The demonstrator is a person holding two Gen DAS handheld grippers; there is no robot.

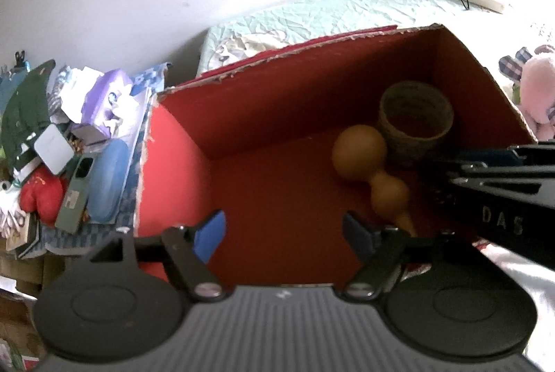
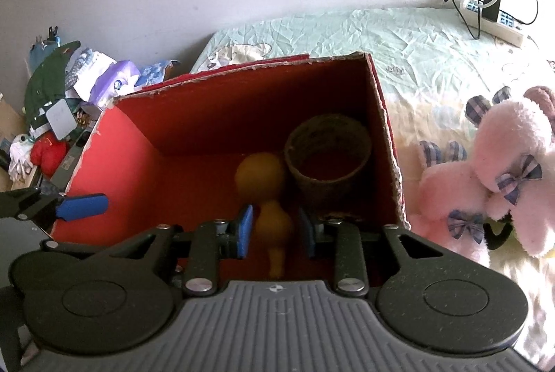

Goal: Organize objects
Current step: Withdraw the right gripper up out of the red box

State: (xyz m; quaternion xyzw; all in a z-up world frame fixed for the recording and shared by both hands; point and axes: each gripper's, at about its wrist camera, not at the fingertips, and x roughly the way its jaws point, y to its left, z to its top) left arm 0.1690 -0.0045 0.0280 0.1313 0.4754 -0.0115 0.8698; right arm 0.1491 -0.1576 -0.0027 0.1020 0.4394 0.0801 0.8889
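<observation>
- The right gripper [image 2: 275,231] sits low inside the red cardboard box [image 2: 114,171], its blue pads either side of the gourd [image 2: 267,195], around the smaller lower bulb.
- The jaws stand slightly apart; a sliver of gap shows at each pad, so it does not look clamped, though contact is hard to rule out.
- The gourd lies on the box floor, big bulb pointing away from the tool, thin stem toward it; a woven basket [image 2: 327,157] stands just beyond and to the right, touching or nearly touching the big bulb.
- The left gripper [image 1: 282,235] hovers over the bare red floor with its jaws wide apart and nothing between them; the gourd lies ahead and to its right.
- Judged by looks, the gourd is light, hard and smooth, so likely slippery; the waist between the bulbs seems the surest hold, and the stem seems fragile.
- A pink plush toy [image 2: 499,171] lies outside the box, to the right of the tool.
</observation>
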